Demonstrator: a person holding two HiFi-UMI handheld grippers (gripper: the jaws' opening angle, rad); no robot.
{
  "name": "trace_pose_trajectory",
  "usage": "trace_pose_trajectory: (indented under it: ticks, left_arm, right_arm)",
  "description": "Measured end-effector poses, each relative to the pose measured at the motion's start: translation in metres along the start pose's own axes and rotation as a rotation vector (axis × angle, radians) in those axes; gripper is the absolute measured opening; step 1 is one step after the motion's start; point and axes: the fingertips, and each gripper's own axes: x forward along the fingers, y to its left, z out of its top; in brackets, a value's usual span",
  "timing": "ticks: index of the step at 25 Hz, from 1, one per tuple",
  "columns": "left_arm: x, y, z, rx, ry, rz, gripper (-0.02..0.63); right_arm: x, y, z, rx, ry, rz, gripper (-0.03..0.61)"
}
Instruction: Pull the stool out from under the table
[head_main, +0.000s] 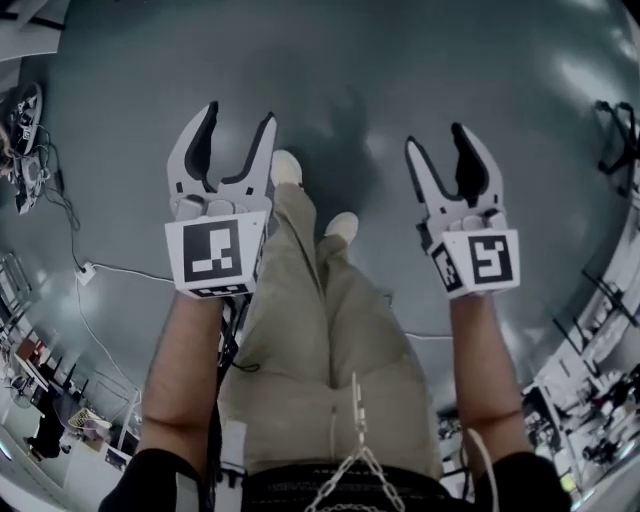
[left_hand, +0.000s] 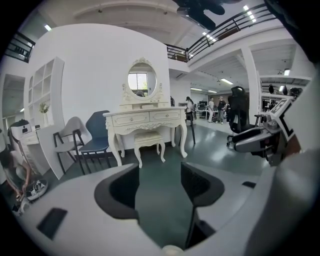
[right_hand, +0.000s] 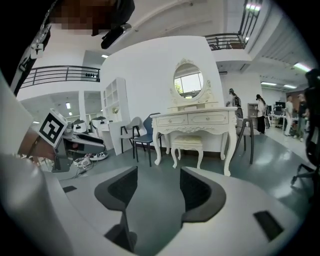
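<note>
Cream stool (right_hand: 187, 142) sat under the table (right_hand: 195, 119); left hand-held gripper (head_main: 239, 116) and right hand-held gripper (head_main: 436, 137) stood wide, empty, well apart from it.

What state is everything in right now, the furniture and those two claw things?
Stool: upright, tucked under the dressing table, not yet pulled out.
Dressing table: upright, both drawers shut.
Left gripper: open, empty, well short of the stool.
Right gripper: open, empty.
Blue chair: upright beside the table, nobody on it.
</note>
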Motion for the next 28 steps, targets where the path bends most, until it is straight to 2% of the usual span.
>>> trace_pose_trajectory:
  ticks: [5, 11, 17, 20, 24, 28]
  left_arm:
    - [0.004, 0.003, -0.010, 0.046, 0.021, -0.037, 0.250]
    - [0.011, -0.002, 0.000, 0.064, 0.002, -0.071, 0.250]
    - [0.013, -0.004, 0.001, 0.102, 0.000, -0.097, 0.250]
    - [0.014, -0.004, 0.002, 0.087, -0.011, -0.097, 0.250]
    - [0.016, -0.003, -0.008, 0.133, 0.017, -0.116, 0.250]
    - [0.023, -0.005, -0.004, 0.143, 0.008, -0.128, 0.250]
  right_arm:
    - [-0.001, 0.001, 0.001, 0.004, 0.000, -0.049, 0.249]
    - [0.000, 0.005, -0.008, 0.027, 0.015, -0.096, 0.249]
    - [-0.001, 0.005, -0.010, 0.043, 0.010, -0.115, 0.249]
    - [-0.003, 0.003, -0.011, 0.047, -0.002, -0.123, 0.249]
    - [-0.005, 0.003, -0.011, 0.043, -0.009, -0.136, 0.249]
    - [-0.005, 0.000, -0.009, 0.036, -0.014, -0.142, 0.249]
